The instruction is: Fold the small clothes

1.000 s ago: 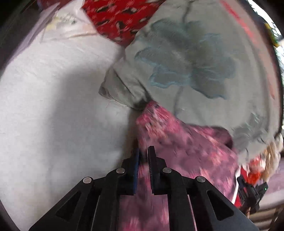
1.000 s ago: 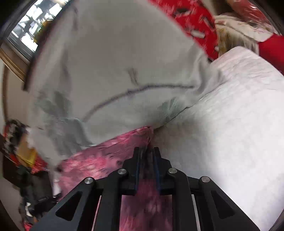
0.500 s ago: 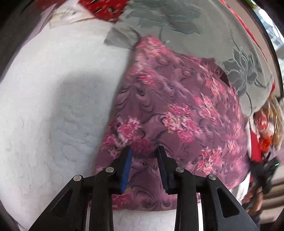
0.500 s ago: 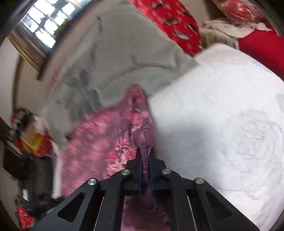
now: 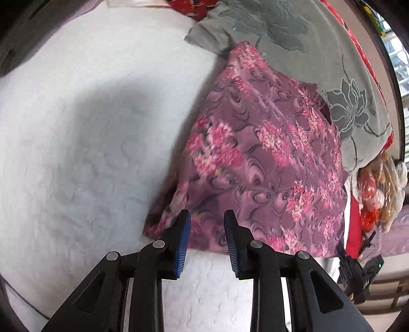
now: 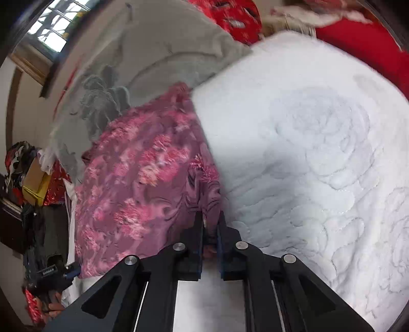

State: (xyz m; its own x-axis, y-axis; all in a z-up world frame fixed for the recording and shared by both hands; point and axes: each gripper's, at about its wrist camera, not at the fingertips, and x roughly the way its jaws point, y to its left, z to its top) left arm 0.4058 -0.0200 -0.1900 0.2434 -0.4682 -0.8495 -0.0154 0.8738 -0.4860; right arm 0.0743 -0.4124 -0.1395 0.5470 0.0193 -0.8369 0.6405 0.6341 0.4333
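While a purple floral garment (image 5: 265,163) lies spread on the white quilted mattress (image 5: 84,143), the left gripper (image 5: 207,224) hangs over the garment's near hem with its blue-padded jaws parted and nothing pressed between them; cloth shows through the gap, but neither pad touches it. Those jaws have just been easing slightly narrower after opening wide.

Seen from the right wrist, the same garment (image 6: 143,173) stretches away from its near edge toward a grey flower-embroidered cover (image 6: 163,53), which its far corner meets. The right gripper (image 6: 211,224) is clamped tight on that near edge, at the side of the garment bordering the open mattress (image 6: 319,143), with a fold of purple cloth bunched between its narrow jaws.

From the left wrist the grey cover (image 5: 294,35) lies along the garment's far side and part of the side away from the open mattress. Red patterned fabric (image 5: 194,5) peeks out beyond the cover, farther from the garment. Off the garment's side away from the mattress, past the bed's edge, a heap of clutter (image 6: 33,178) sits in the right wrist view, including a yellow box; details there are too blurred to make out.
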